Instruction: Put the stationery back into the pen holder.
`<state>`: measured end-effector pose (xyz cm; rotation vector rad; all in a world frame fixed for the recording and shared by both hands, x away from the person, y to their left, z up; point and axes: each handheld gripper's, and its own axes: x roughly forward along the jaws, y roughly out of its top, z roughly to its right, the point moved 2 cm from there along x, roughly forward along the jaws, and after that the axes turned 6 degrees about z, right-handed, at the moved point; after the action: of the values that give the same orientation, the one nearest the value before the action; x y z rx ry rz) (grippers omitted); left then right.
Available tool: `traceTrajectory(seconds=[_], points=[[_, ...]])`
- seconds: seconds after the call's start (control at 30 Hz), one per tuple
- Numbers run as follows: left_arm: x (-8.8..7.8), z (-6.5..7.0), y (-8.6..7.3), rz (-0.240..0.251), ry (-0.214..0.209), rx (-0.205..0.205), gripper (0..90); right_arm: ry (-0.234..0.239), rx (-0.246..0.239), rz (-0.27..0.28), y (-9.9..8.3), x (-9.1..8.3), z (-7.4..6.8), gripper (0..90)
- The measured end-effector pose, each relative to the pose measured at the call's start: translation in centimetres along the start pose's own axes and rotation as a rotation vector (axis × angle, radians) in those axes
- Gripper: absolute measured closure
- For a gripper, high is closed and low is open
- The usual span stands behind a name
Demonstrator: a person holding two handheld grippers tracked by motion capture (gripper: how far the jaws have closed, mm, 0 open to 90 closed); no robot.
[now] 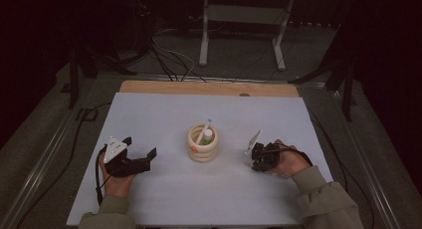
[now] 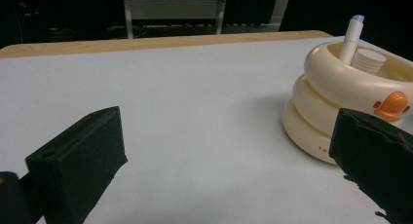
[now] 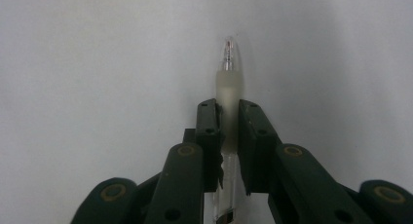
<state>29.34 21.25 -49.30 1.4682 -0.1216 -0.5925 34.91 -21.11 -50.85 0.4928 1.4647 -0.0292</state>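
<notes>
- At the near edge of the white table (image 1: 164, 204), at about seven o'clock from the holder, the left gripper (image 1: 141, 150) is held low with its jaws spread wide and nothing between them; in the left gripper view, bare table is seen between the two black pads (image 2: 80, 163).
- At about four o'clock from the holder, the right gripper (image 3: 229, 124) is seen clamped on a clear pen (image 3: 229, 95), the jaws closed as far as the barrel allows. The pen is pinched across its frosted grip section, with the tip pointing away over the table.
- The pen is judged to be light, stiff and smooth. A hard plastic barrel can be expected to roll or slide between flat pads, so a hold across the matte grip section, square to the barrel, is judged safer than one on the glossy clear part. The fine tip looks to be the fragile end.
- In the middle of the table stands a cream ringed holder (image 1: 202, 144), with a white pen (image 2: 351, 36) and a ribbed white cap (image 2: 368, 59) inside. It is apart from both grippers.
- The grip itself is shown closely in the right gripper view, while in the high view the pen (image 1: 254, 141) is a pale sliver rising towards twelve o'clock from the right gripper (image 1: 258, 154).
- The orange duck bill (image 2: 392, 105) on the holder is made plain in the left gripper view.
</notes>
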Motion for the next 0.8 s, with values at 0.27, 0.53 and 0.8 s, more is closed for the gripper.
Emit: traceTrajectory(seconds=[0.27,0.53,0.8], points=[[0.1,0.1,0.0,-0.005,-0.003,0.002,0.4,-0.022,0.047,0.053,-0.5,-0.5,0.5,81.0],[0.1,0.1,-0.1,-0.006,-0.004,0.001,0.4,-0.04,0.131,0.173,-0.5,-1.9,1.3,81.1],[0.2,0.1,-0.1,-0.005,-0.004,0.0,0.4,-0.058,0.182,0.259,-0.5,-2.4,1.8,81.0]])
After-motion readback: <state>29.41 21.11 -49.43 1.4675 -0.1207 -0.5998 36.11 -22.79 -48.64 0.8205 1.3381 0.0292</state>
